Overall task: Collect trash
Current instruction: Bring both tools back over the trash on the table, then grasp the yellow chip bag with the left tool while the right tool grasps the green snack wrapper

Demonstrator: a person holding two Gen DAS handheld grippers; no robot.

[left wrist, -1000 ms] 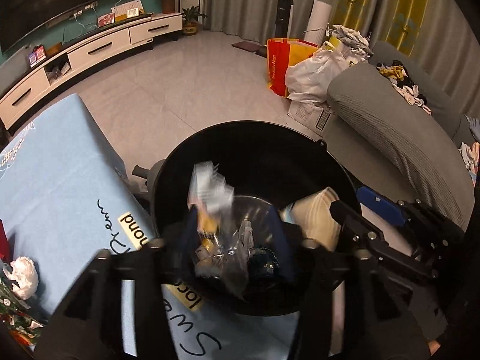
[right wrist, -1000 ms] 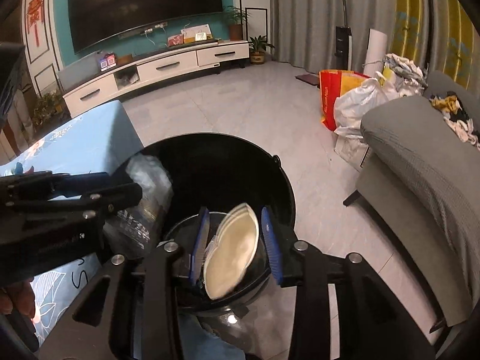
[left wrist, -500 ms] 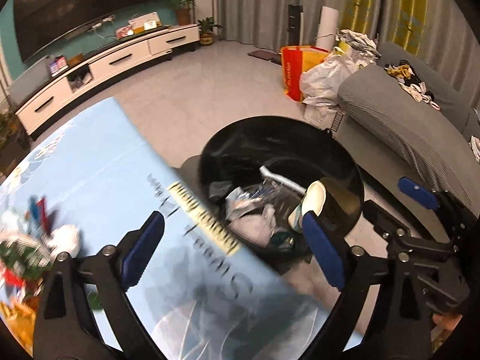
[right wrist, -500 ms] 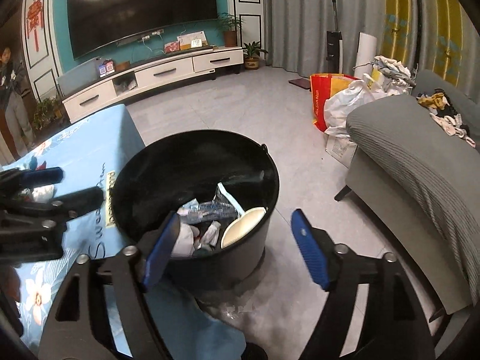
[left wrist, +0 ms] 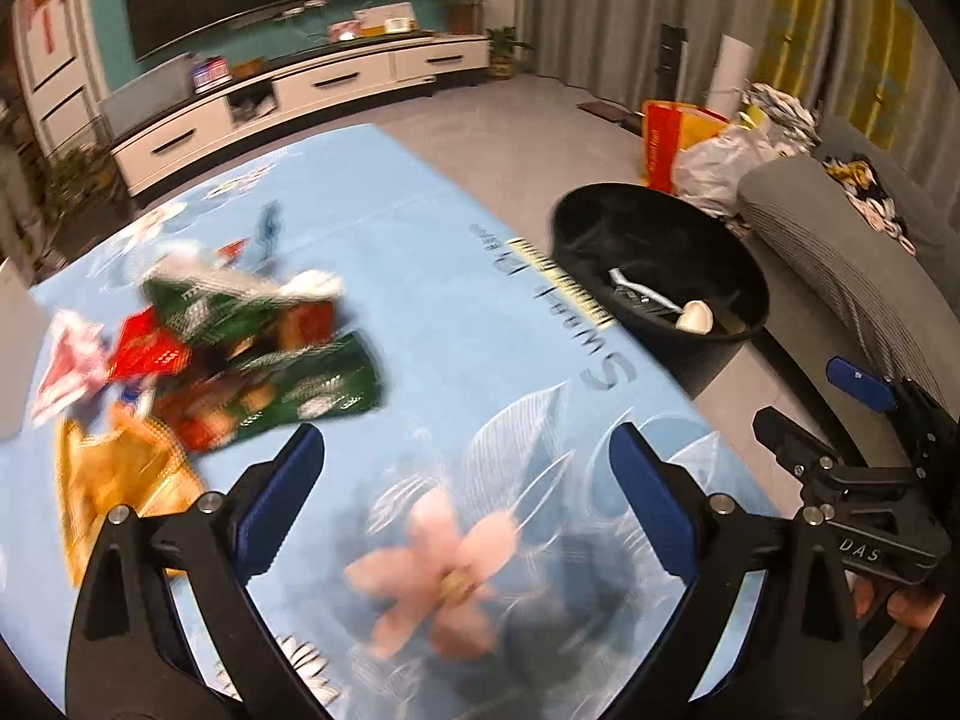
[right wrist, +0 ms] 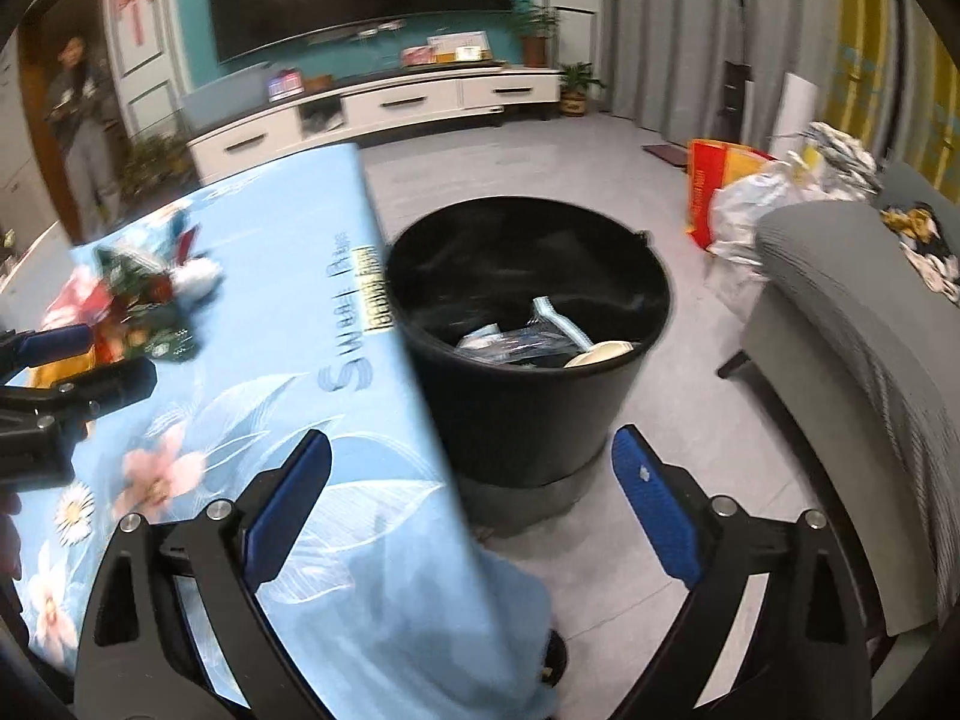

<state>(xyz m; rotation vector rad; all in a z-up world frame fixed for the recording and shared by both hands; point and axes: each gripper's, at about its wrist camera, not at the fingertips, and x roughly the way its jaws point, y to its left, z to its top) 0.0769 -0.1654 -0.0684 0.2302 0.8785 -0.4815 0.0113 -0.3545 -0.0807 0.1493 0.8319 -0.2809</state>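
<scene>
- Left gripper [left wrist: 465, 477]: fingers wide apart, nothing between — over the blue-clothed surface [left wrist: 456, 312].
- Right gripper [right wrist: 471, 483]: fingers still spreading, empty.
- Wrappers [left wrist: 240, 354] heaped at left of frame on the surface.
- Black bin [right wrist: 528, 324] at centre, beside the surface — trash inside.

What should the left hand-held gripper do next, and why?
Probably reach to the wrapper pile on the blue tablecloth: the left hand-held gripper is open and empty, and the black bin already holds trash.
</scene>
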